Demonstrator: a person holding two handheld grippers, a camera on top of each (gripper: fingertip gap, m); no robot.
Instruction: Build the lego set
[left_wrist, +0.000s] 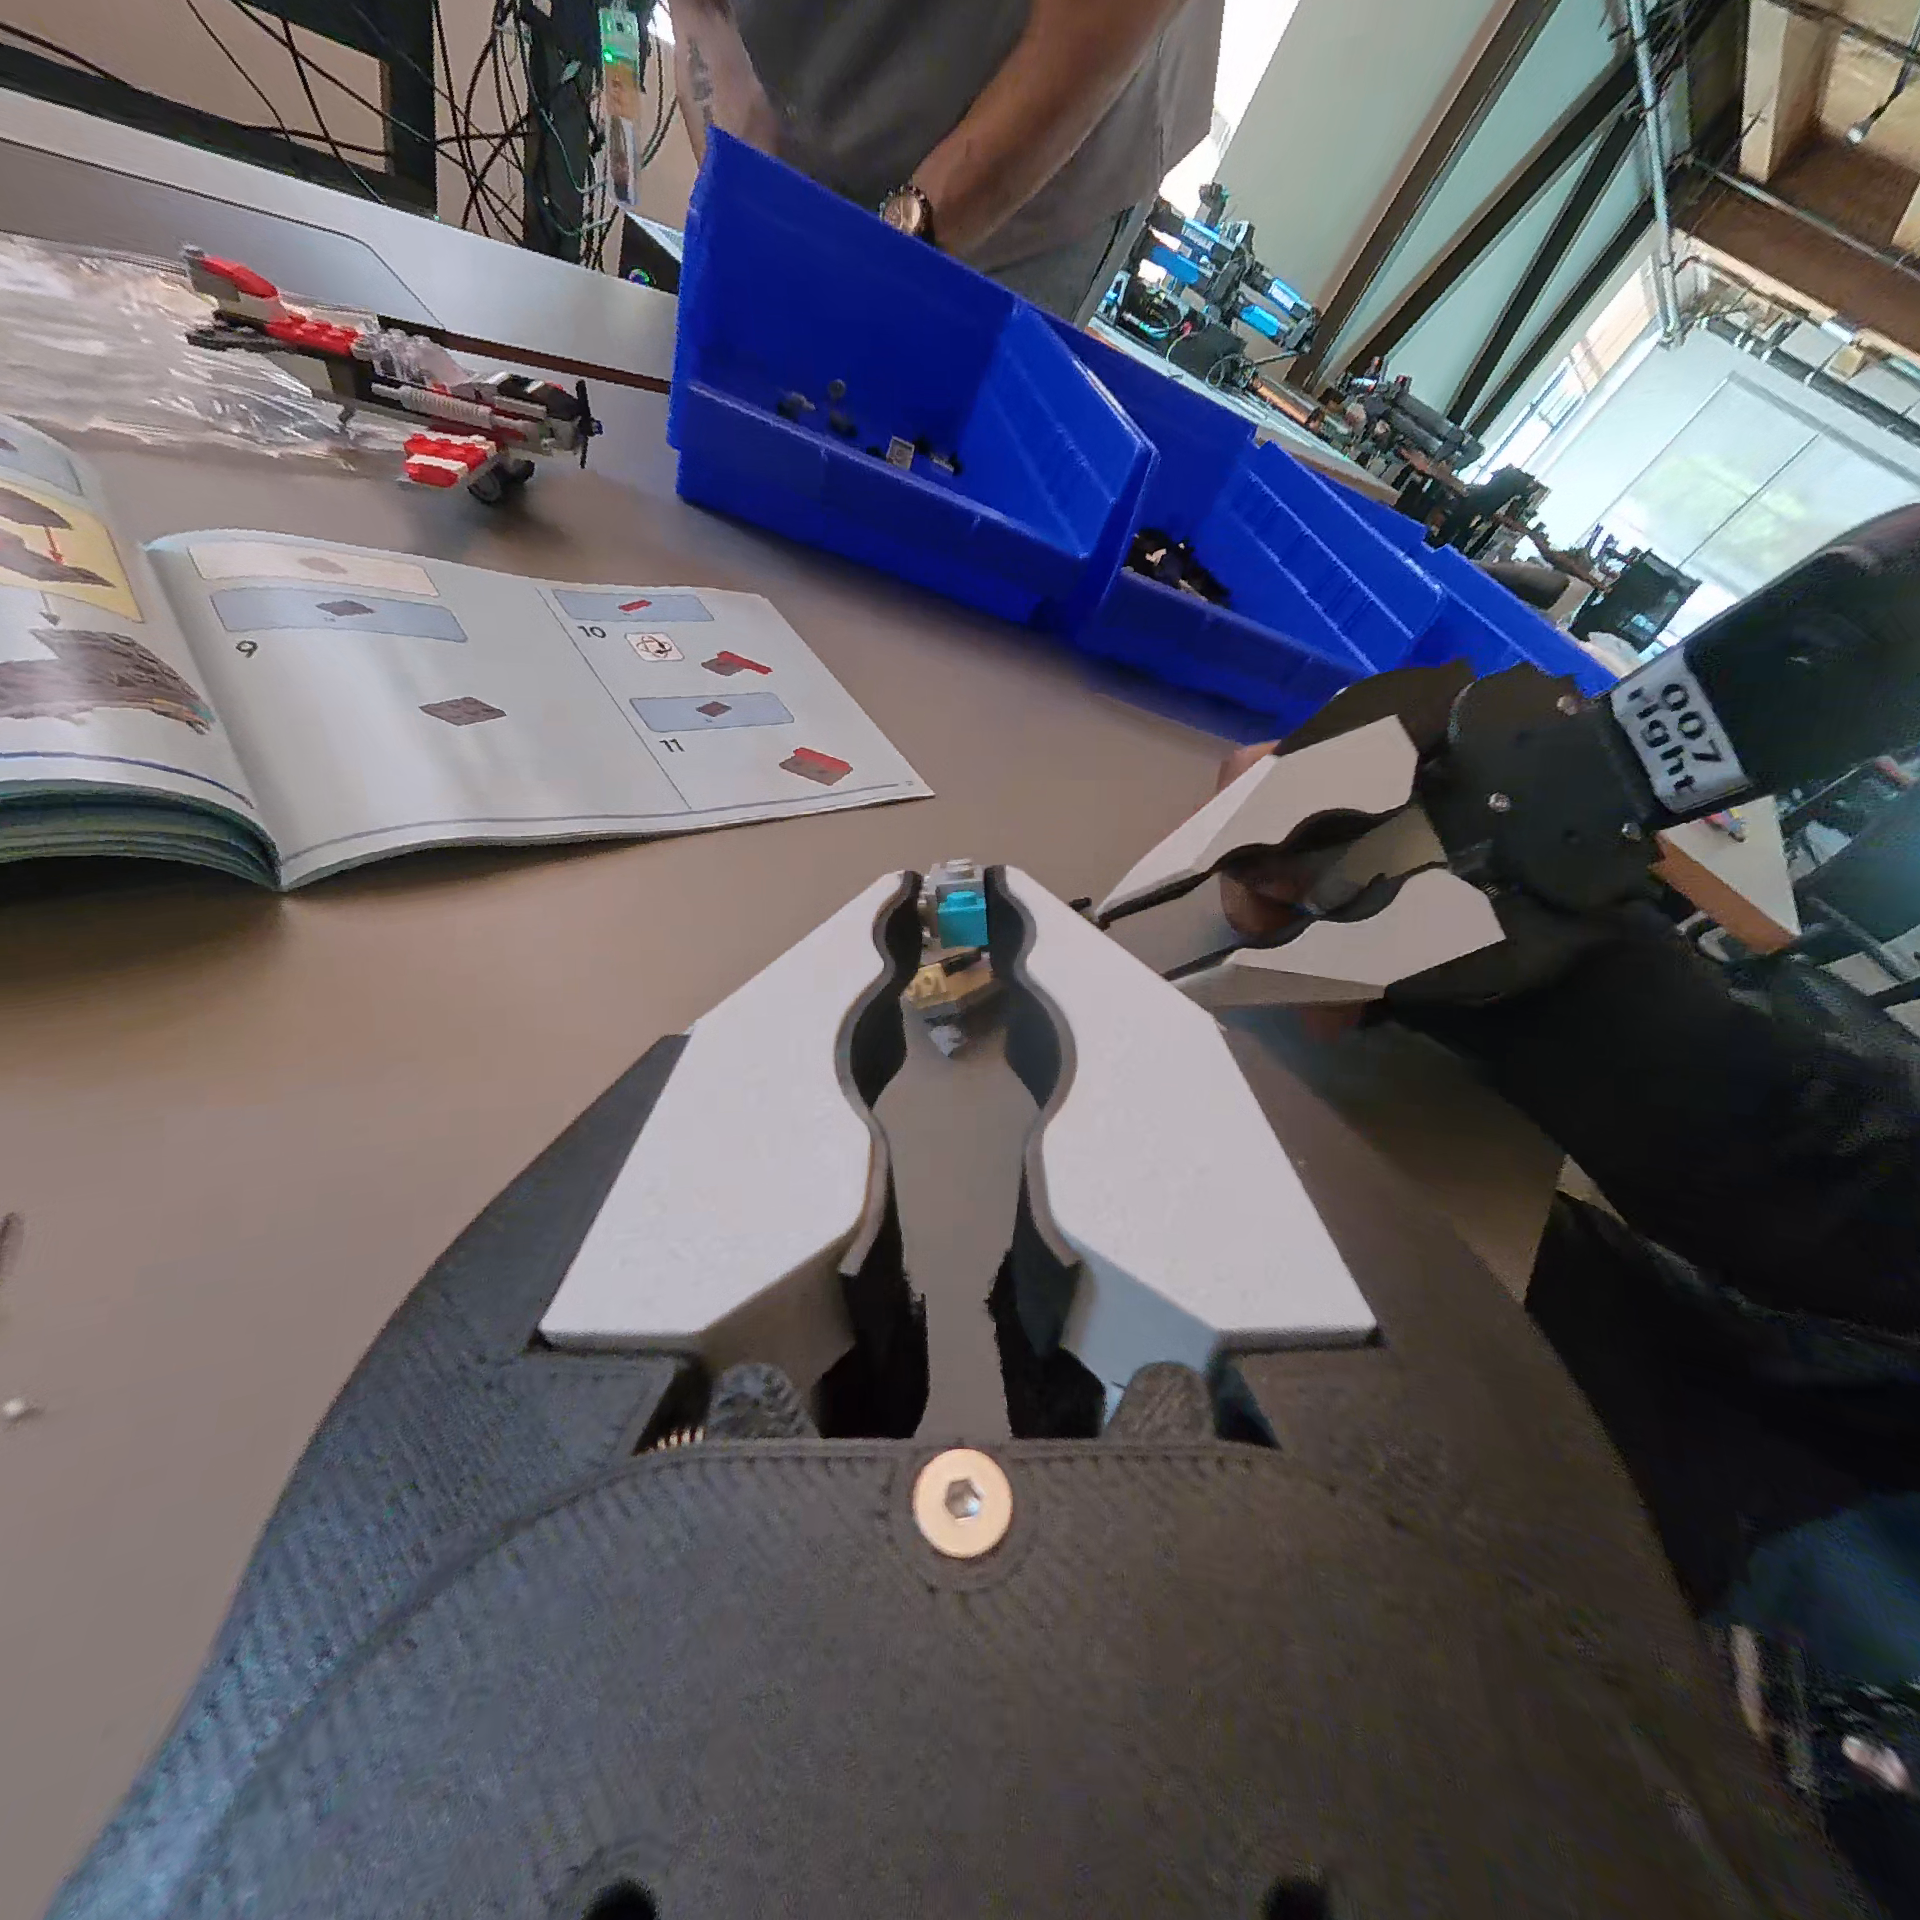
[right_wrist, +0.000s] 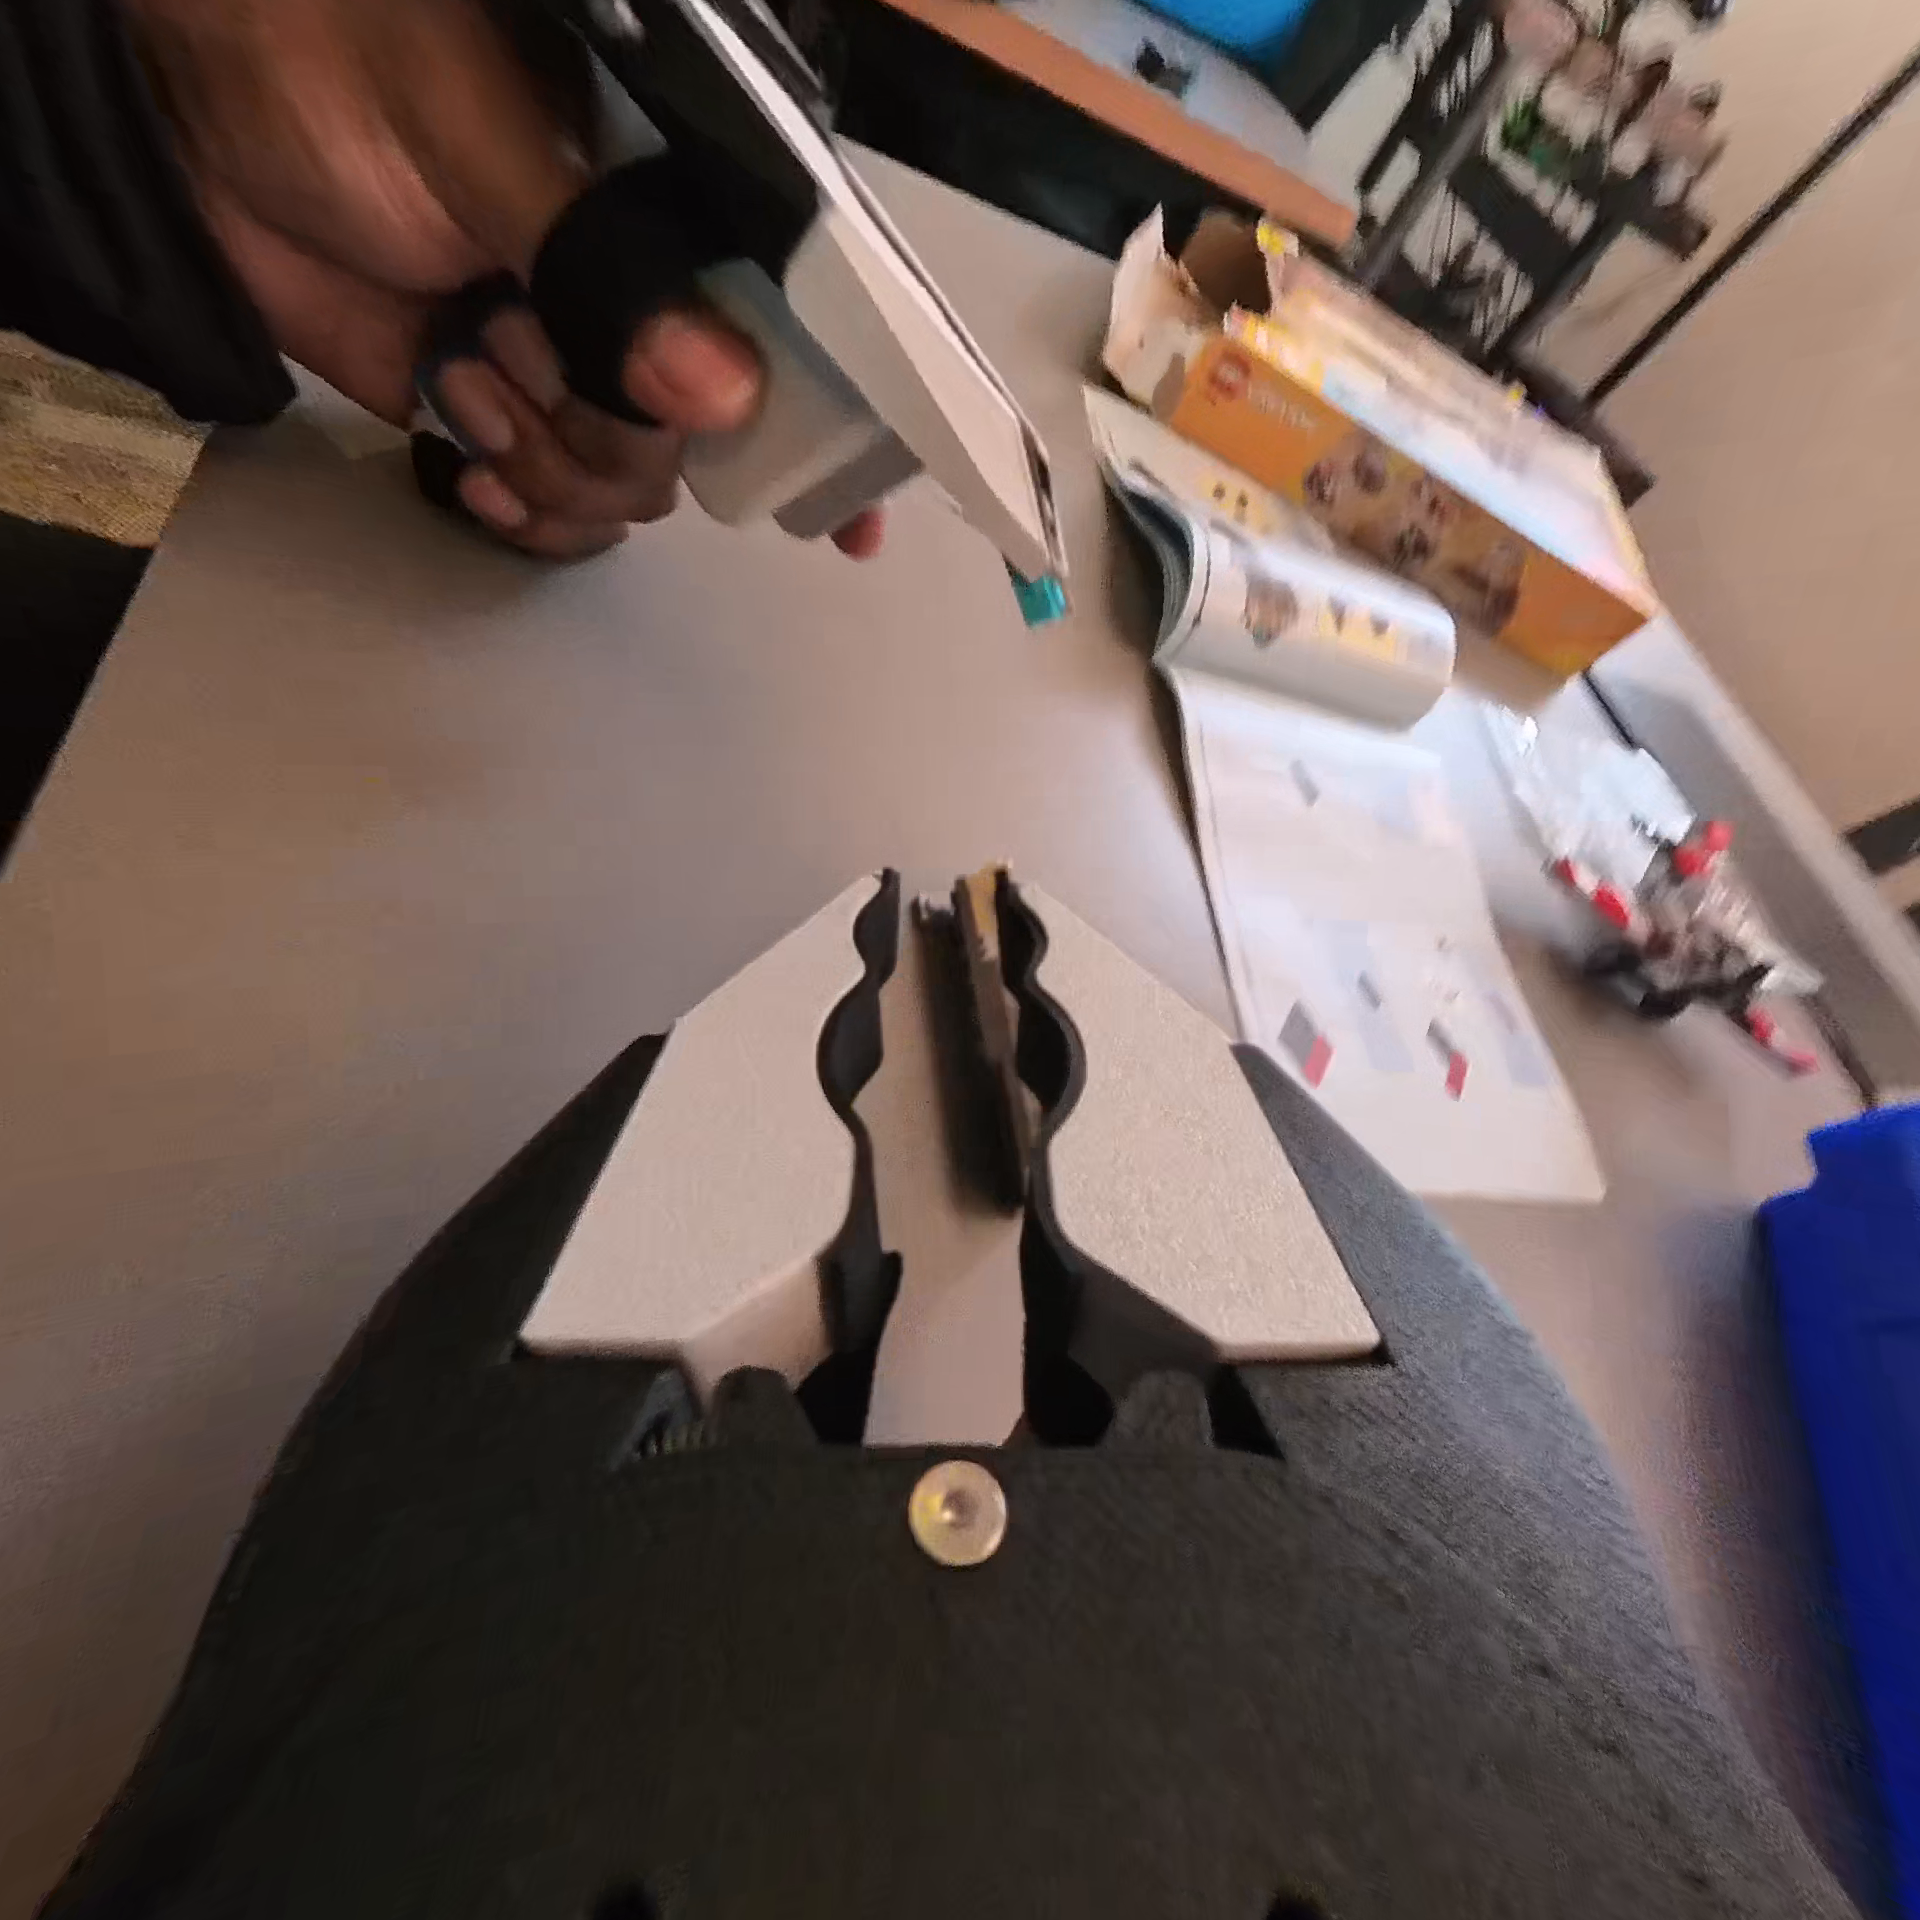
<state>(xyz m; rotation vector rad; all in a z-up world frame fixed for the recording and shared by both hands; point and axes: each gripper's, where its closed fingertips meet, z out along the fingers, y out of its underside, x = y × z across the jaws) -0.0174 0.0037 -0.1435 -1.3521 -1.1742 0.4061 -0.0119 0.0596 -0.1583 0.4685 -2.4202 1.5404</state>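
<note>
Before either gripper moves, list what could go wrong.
1. The left gripper pinches the small teal-and-grey assembly only at its fingertips; pushing could twist it loose.
2. The right gripper holds a thin dark piece edge-on against one finger; it may slip.
3. The right wrist view is motion-blurred, so alignment is uncertain.

Left gripper nearly closed, tips pinching a small brick cluster. Right gripper narrowly parted, dark flat piece against one finger, tips just right of the cluster. Bare hand holds left gripper's handle.
</note>
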